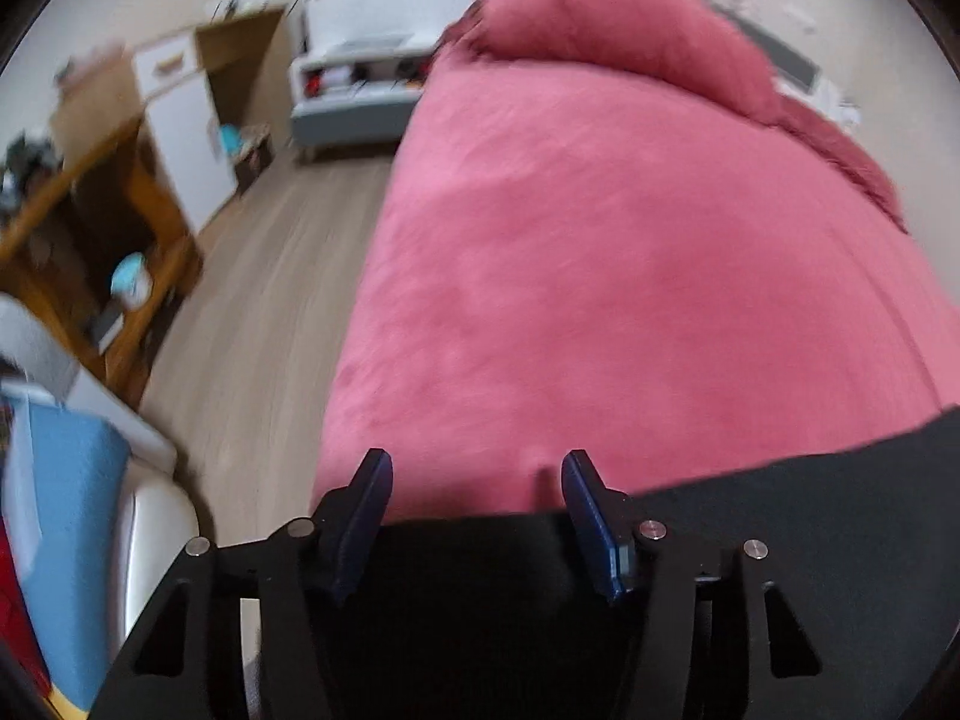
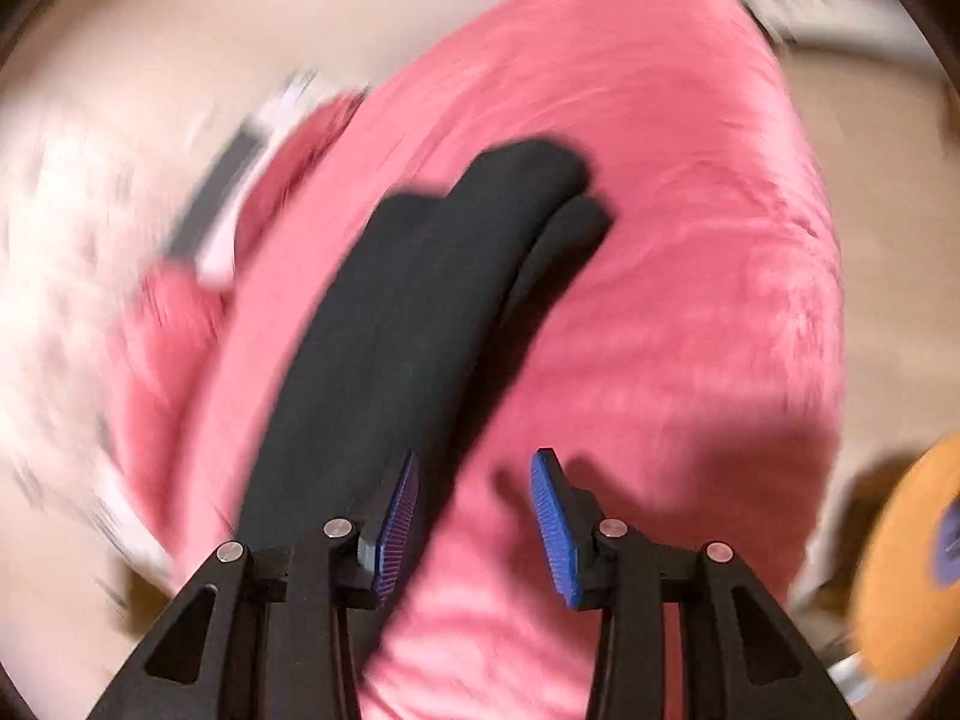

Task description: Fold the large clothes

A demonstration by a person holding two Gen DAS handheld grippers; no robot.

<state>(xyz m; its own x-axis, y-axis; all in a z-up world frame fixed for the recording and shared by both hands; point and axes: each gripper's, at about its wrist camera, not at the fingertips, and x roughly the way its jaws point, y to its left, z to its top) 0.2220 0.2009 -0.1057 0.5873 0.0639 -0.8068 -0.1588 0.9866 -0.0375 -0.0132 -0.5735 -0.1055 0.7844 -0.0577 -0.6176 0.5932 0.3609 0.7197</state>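
A black garment (image 2: 414,300) lies folded into a long strip on the pink bedspread (image 2: 660,270), running from the lower left up to the middle of the right wrist view. My right gripper (image 2: 477,480) hovers open over the bedspread; its left finger sits at the strip's near edge, and only pink cloth shows between the pads. In the left wrist view the black garment (image 1: 810,540) fills the bottom and right. My left gripper (image 1: 477,471) stands open over its edge, with its fingertips over the pink bedspread (image 1: 600,270). Both views are blurred.
A pink pillow (image 1: 612,36) lies at the bed's far end. Wood floor (image 1: 258,312) runs along the bed's left side, with wooden shelves (image 1: 102,228), a white cabinet (image 1: 186,138) and white furniture (image 1: 360,78) beyond. A blue cloth (image 1: 66,540) is near left. An orange round object (image 2: 912,558) sits right.
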